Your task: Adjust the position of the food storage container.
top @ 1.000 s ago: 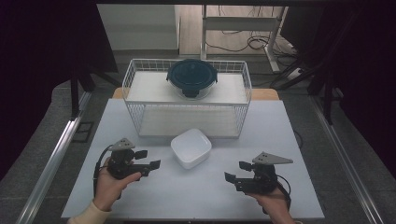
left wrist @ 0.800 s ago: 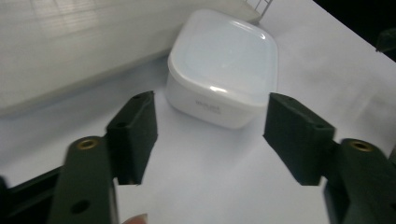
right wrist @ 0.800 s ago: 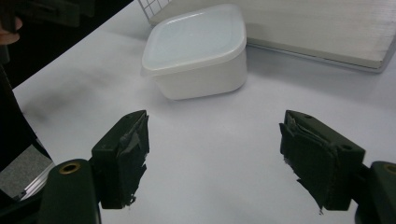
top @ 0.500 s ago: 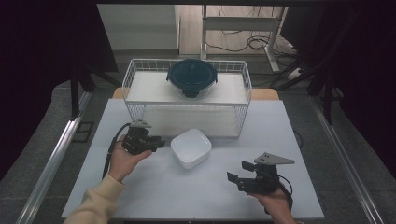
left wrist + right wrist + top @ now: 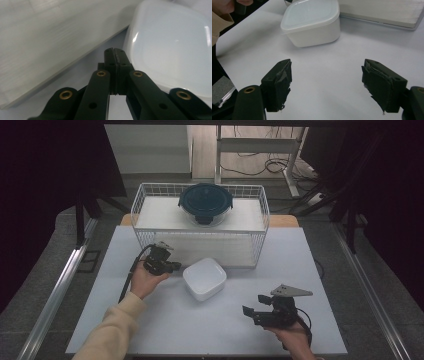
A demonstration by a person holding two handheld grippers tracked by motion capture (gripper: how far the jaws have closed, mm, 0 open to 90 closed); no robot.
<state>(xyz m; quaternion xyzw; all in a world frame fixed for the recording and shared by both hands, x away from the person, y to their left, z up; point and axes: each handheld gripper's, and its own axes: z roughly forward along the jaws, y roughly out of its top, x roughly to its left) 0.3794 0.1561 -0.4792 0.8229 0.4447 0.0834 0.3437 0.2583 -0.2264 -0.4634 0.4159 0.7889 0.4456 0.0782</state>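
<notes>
Since the earlier frames the left gripper (image 5: 167, 265) has travelled from the near left part of the table (image 5: 320, 270) toward its middle, and it now sits just beside the left side of the white lidded container (image 5: 204, 278). Its jaws have just been closing and now stand pressed together with nothing between them; in the left gripper view the shut tips (image 5: 116, 56) lie just short of the container's rounded edge (image 5: 172, 47), and whether they touch it cannot be told. The right gripper (image 5: 257, 313) has kept its place near the table's front right corner, with the grey three-cornered plate on top. Its jaws stand wide apart and hold nothing; the right gripper view shows bare table between the two pads (image 5: 327, 85), with the container (image 5: 312, 22) farther off beyond them.

The container stands upright with its lid on, near the middle of the table, just in front of the white wire basket (image 5: 250, 251) that runs along the far edge. A round dark-lidded bowl (image 5: 205, 203) rests on the basket's upper level, toward its back. The left hand's sleeve (image 5: 112, 330) comes in from the front left edge.
</notes>
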